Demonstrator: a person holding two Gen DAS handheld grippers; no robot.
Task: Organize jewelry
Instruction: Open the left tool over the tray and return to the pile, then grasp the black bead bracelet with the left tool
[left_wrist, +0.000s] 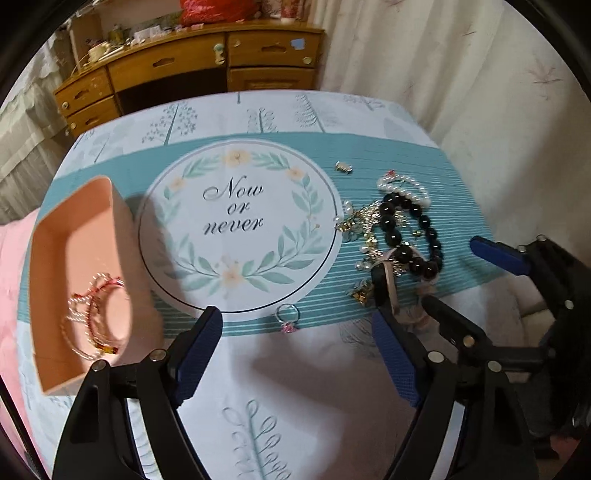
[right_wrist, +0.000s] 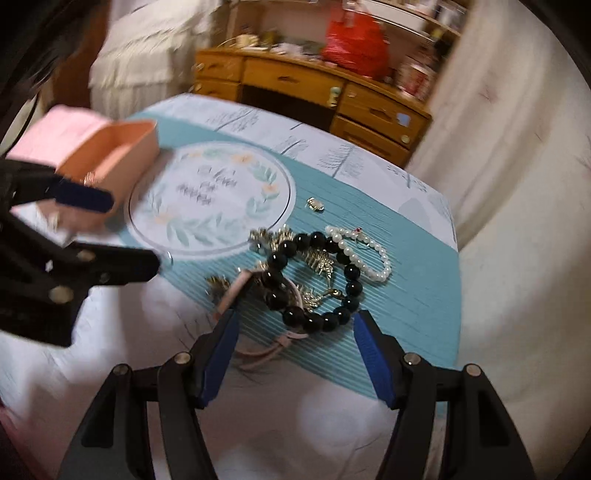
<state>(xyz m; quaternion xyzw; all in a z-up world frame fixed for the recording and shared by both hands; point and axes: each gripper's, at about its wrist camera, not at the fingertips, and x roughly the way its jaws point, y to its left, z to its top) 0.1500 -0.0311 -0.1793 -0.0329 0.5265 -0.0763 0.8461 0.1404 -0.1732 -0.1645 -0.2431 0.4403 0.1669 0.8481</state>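
A pink open box (left_wrist: 74, 236) sits at the table's left and holds red and gold bangles (left_wrist: 96, 314). My left gripper (left_wrist: 295, 325) is open and empty, with a small silver ring with a pink stone (left_wrist: 287, 317) lying between its fingers. A jewelry pile lies at the right: a black bead bracelet (right_wrist: 314, 280), a white pearl bracelet (right_wrist: 365, 251), gold chains (right_wrist: 321, 262) and a pink strap (right_wrist: 236, 291). My right gripper (right_wrist: 295, 317) is open, just in front of the black bracelet. The right gripper also shows in the left wrist view (left_wrist: 465, 273).
A small gold clasp (left_wrist: 343, 167) lies apart, behind the pile. The tablecloth (left_wrist: 240, 218) has a round "Now or never" print. A wooden desk with drawers (left_wrist: 207, 70) stands behind the table, curtains to the right. The left gripper shows at the left in the right wrist view (right_wrist: 125, 229).
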